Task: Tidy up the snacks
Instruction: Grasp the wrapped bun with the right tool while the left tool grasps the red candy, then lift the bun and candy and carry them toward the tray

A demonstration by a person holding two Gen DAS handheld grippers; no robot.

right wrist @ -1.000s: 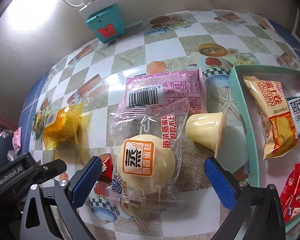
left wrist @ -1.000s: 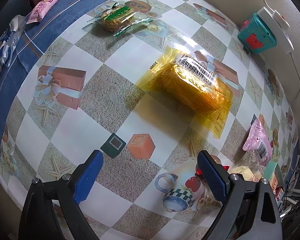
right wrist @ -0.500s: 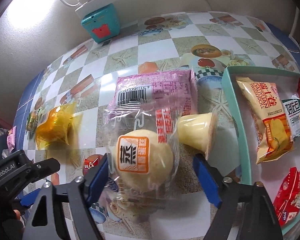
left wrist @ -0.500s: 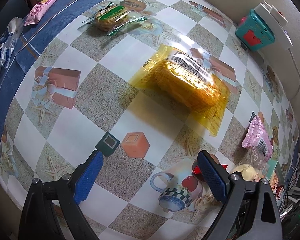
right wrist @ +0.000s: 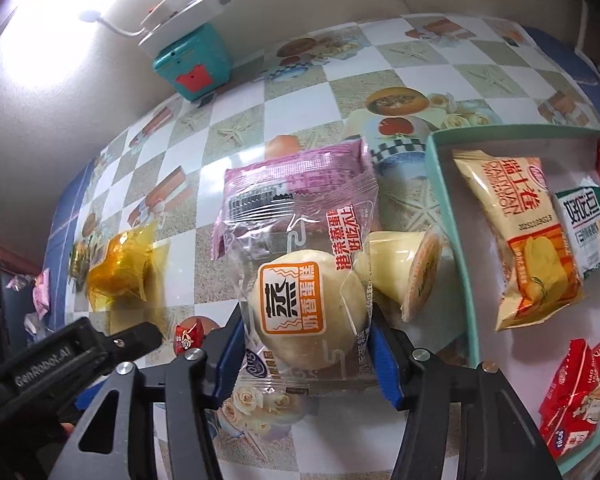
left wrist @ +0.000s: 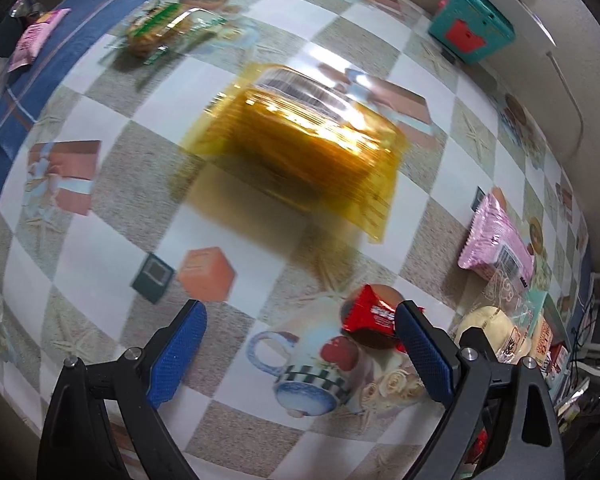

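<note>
Right wrist view: steamed cake pack (right wrist: pixel 306 304) clamped between right gripper (right wrist: pixel 306 350) pads, jaws just closing on it | pudding cup (right wrist: pixel 406 270) touching its right side | pink pack (right wrist: pixel 296 184) behind | teal tray (right wrist: pixel 452 216) at worktop (right wrist: pixel 332 96) right edge | left gripper (left wrist: pixel 300 354) apart, nothing between, over red candy (left wrist: pixel 370 314).

My left claw (right wrist: pixel 80 356) reads "GenRobot.AI". The bun wrapper (right wrist: pixel 296 300) I grip shows orange Chinese characters. The yellow packet (right wrist: pixel 516 236) reads "DAILYUAN", the red packet (right wrist: pixel 572 404) "nice".
</note>
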